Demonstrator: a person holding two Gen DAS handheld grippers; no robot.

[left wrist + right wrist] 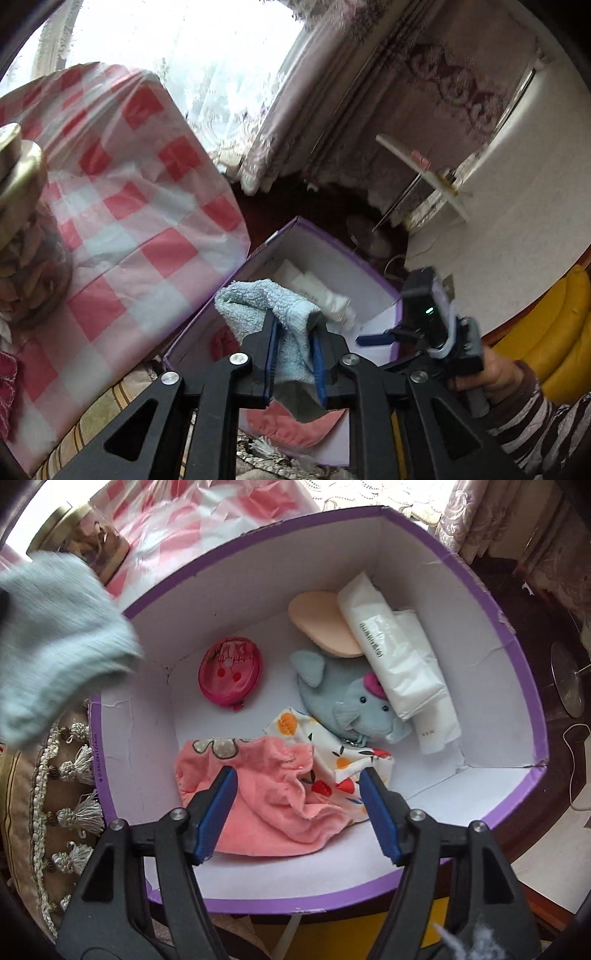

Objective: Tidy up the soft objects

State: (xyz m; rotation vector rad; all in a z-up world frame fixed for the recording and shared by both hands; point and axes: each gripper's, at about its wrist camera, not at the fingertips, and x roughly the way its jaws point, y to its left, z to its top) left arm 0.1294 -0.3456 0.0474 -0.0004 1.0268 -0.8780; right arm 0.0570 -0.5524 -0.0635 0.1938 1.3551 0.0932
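My left gripper point(295, 325) is shut on a light blue towel point(266, 306) and holds it above the purple-rimmed white box point(332, 254). The towel also shows at the left of the right wrist view point(55, 642), over the box's left rim. My right gripper point(297, 775) is open and empty, just above the box point(258, 546); it also shows in the left wrist view point(373, 339). In the box lie a pink cloth point(266, 797), a fruit-print cloth point(325, 753), a grey plush elephant point(351, 698), a red pouch point(229, 672), a beige sponge point(321, 624) and white packets point(395, 657).
A red-and-white checked plastic cloth point(122, 206) covers a surface left of the box. A glass jar with a gold lid point(22, 221) stands on it. A tasselled cushion point(55, 794) lies by the box's left side. A yellow cushion point(554, 332) is at the right.
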